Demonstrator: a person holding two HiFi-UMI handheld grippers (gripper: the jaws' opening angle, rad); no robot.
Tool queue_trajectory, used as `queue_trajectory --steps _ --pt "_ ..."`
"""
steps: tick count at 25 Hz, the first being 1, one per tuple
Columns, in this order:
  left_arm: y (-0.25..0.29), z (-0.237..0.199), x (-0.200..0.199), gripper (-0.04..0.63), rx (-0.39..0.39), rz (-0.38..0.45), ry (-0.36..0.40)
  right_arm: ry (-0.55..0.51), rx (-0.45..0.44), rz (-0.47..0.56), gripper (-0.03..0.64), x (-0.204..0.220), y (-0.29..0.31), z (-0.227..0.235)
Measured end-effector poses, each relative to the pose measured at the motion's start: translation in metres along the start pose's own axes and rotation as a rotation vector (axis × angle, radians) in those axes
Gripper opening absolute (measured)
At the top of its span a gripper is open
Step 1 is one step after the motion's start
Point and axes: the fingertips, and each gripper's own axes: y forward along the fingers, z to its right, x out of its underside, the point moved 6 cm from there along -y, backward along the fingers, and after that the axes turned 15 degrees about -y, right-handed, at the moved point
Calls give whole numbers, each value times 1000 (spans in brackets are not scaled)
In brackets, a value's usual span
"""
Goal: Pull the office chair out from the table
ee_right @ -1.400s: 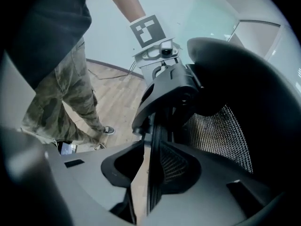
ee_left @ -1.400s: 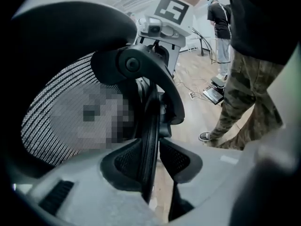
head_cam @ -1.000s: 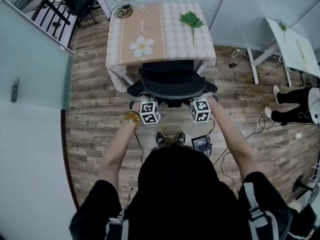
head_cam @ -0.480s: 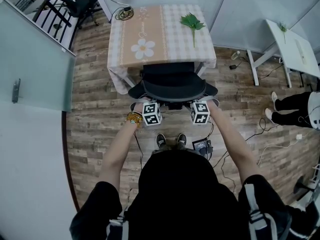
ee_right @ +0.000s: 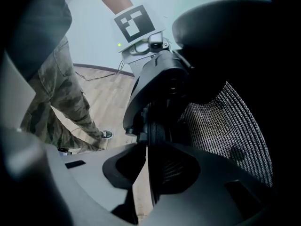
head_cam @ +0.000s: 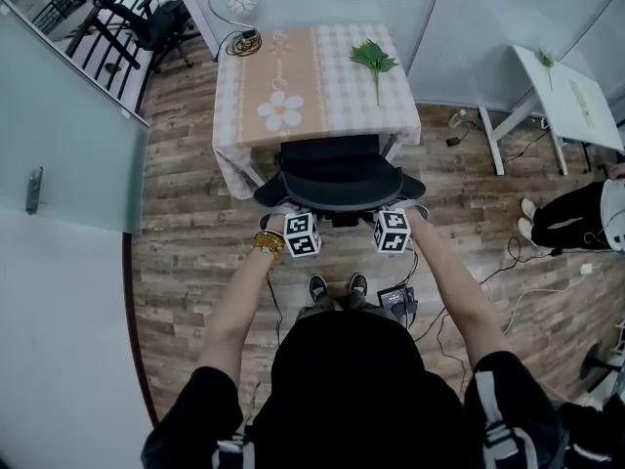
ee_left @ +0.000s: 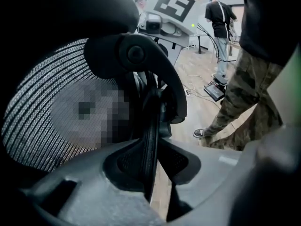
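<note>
2 grippers are on the office chair (head_cam: 337, 174), which stands at the near edge of the table (head_cam: 234, 135) with its seat partly under the tabletop and its back toward the person.

1. Grip state. The left gripper (ee_left: 153, 161) has just been closing its jaws and now clamps the backrest rim (ee_left: 151, 126), which runs upright between its 2 pads. The right gripper (ee_right: 150, 166) holds the rim (ee_right: 155, 131) on the opposite side in the same way. Both point steeply down over the top of the backrest.

2. Step in hand. Judged from the grip and the chair's position, the hold is set and the pull has not visibly got far, since the seat is tucked in.

3. Next move. Draw both grippers straight back toward the person at an equal rate, so the chair comes out without swivelling. Keep clamp pressure steady, because the rim is thin and smooth and could slip.

4. Materials. The backrest is black woven mesh (ee_left: 33, 121) stretched in a curved hard plastic frame. The jaws are grey moulded plastic with recessed dark pads. A checked tablecloth (head_cam: 391, 96) with a daisy print (head_cam: 280, 112) drapes the table, and a green leaf sprig (head_cam: 373, 59) lies on it. The floor (head_cam: 186, 223) is wood-grain plank.
</note>
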Motion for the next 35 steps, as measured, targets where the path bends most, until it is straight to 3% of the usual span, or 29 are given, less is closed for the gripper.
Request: queue_trajectory --steps 15,35 --pt "-1 2 2 98 24 -37 -44 90 7 -37 72 -5 -1 -1" --pt "-15 54 5 96 5 -26 -52 101 3 -29 72 -19 -15 -44"
